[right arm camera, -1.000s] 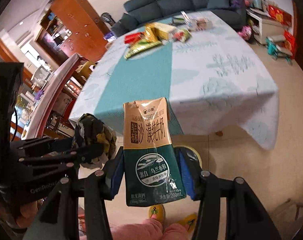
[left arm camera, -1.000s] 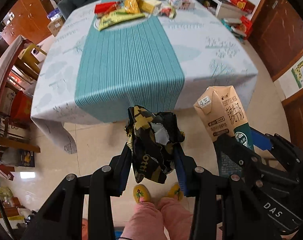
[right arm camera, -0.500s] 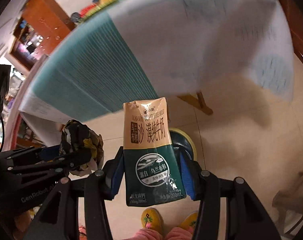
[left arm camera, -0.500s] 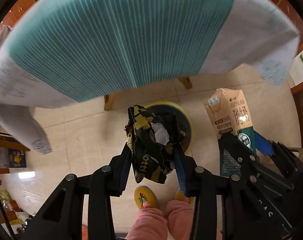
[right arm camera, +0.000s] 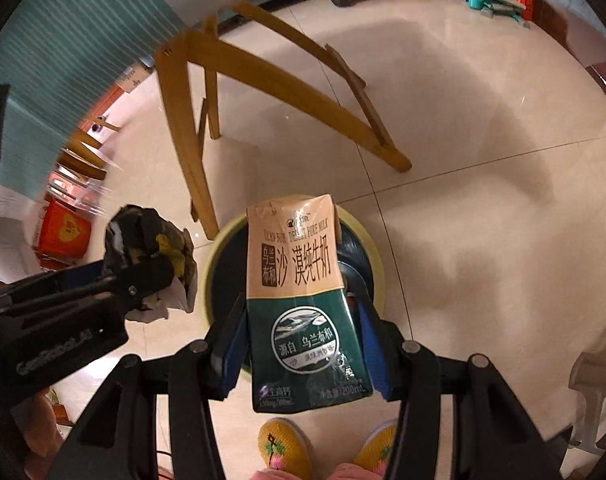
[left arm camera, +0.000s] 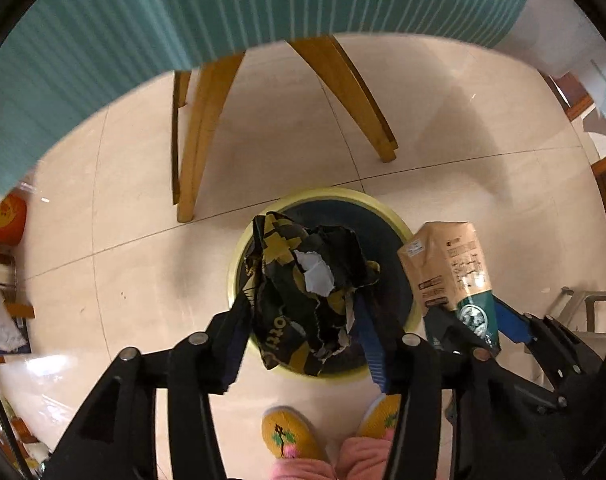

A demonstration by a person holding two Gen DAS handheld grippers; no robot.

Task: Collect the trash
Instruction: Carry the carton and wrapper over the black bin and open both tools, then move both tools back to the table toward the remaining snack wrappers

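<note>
— Two grippers hang over the yellow-rimmed bin; what does each carry?

— The left gripper has a crumpled black-and-yellow wrapper between its fingers, and its jaws are opening, the wrapper still touching the left pad. The right gripper pinches a milk carton by its green lower half, upright.

— Where is the bin?

— On the tiled floor, below both loads, with the wooden table legs toward twelve o'clock and yellow slippers at six.
</note>
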